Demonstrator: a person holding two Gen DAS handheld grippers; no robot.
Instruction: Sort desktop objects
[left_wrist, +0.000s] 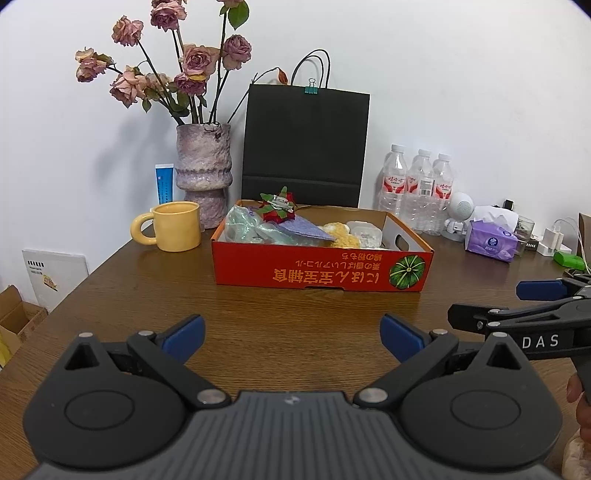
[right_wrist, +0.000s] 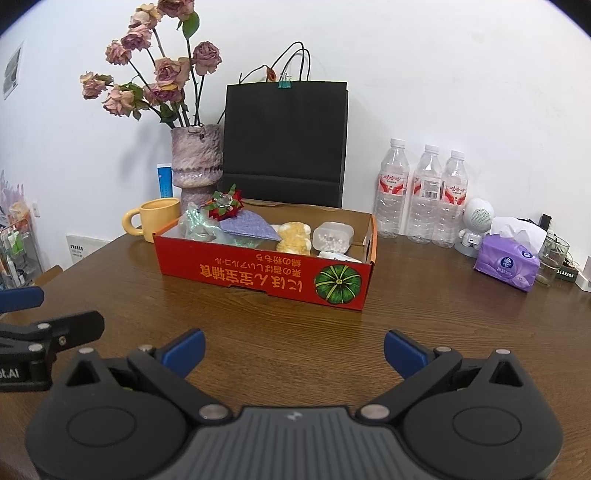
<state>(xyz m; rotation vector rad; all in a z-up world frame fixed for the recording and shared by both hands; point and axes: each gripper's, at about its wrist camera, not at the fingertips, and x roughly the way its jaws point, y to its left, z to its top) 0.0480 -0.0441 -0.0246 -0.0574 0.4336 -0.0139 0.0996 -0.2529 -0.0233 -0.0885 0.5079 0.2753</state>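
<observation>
A red cardboard box (left_wrist: 321, 267) (right_wrist: 258, 271) with a green pumpkin print stands mid-table. Inside it lie a red-and-green flower clip (left_wrist: 277, 208) (right_wrist: 225, 205), a purple cloth (left_wrist: 306, 229) (right_wrist: 249, 225), a greenish plastic bag (left_wrist: 243, 225) (right_wrist: 197, 225), a yellow fluffy item (left_wrist: 341, 234) (right_wrist: 293, 236) and a clear plastic case (left_wrist: 365, 232) (right_wrist: 332, 236). My left gripper (left_wrist: 293, 338) is open over bare wood, well short of the box. My right gripper (right_wrist: 294, 352) is open too, nothing between its blue pads; it also shows at the right edge of the left wrist view, as the right gripper (left_wrist: 517, 306).
A yellow mug (left_wrist: 173, 230) (right_wrist: 153, 219), a vase of dried roses (left_wrist: 203, 173) (right_wrist: 195, 162) and a black paper bag (left_wrist: 304, 147) (right_wrist: 284, 142) stand behind the box. Three water bottles (left_wrist: 417, 188) (right_wrist: 424, 192), a purple tissue pack (left_wrist: 491, 242) (right_wrist: 508, 264) and a white speaker figure (right_wrist: 474, 225) sit at right.
</observation>
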